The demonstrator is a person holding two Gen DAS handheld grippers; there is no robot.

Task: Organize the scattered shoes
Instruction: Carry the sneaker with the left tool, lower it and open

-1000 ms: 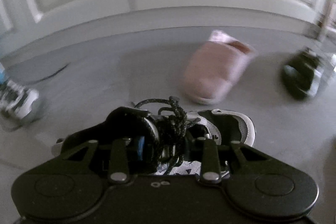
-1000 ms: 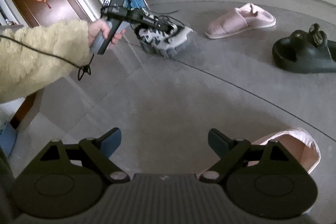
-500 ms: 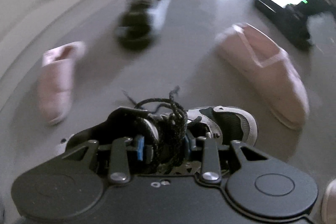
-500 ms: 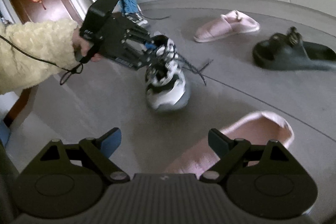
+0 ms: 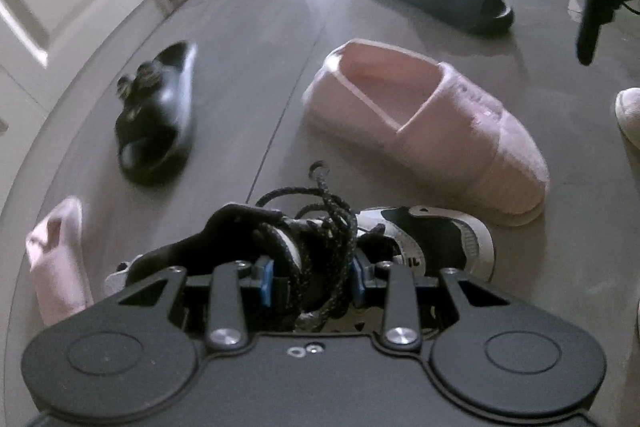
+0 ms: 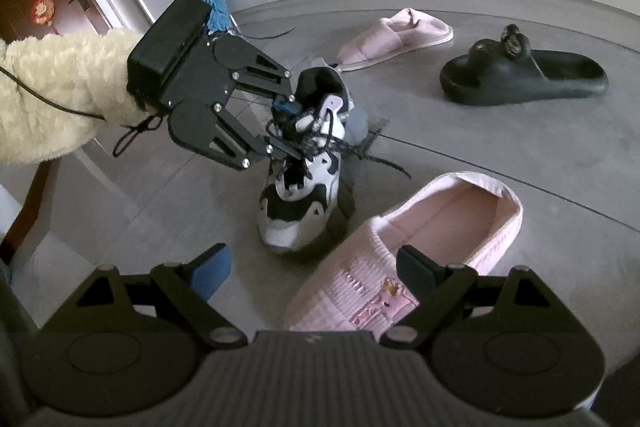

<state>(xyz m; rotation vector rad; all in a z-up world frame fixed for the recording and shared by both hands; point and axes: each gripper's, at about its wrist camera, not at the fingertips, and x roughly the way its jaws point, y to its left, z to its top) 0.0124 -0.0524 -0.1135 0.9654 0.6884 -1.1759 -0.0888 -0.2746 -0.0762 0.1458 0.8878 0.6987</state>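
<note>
The near pink slipper (image 6: pixel 432 243) serves as landmark. Beyond it lie the black slide (image 6: pixel 528 79) and the far pink slipper (image 6: pixel 396 37). Just left of it, the sneaker (image 6: pixel 300 195) is pinched by the left gripper (image 6: pixel 286 127) at laces and tongue; slippage or snagged laces are risked. The right gripper (image 6: pixel 314 267) is held spread above 1 slipper.

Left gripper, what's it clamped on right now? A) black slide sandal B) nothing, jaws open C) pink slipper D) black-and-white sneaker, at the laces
D: in the right wrist view the left gripper is shut on the laces and tongue of the black-and-white sneaker, while the near pink slipper and the black slide sandal lie apart on the floor.
</note>
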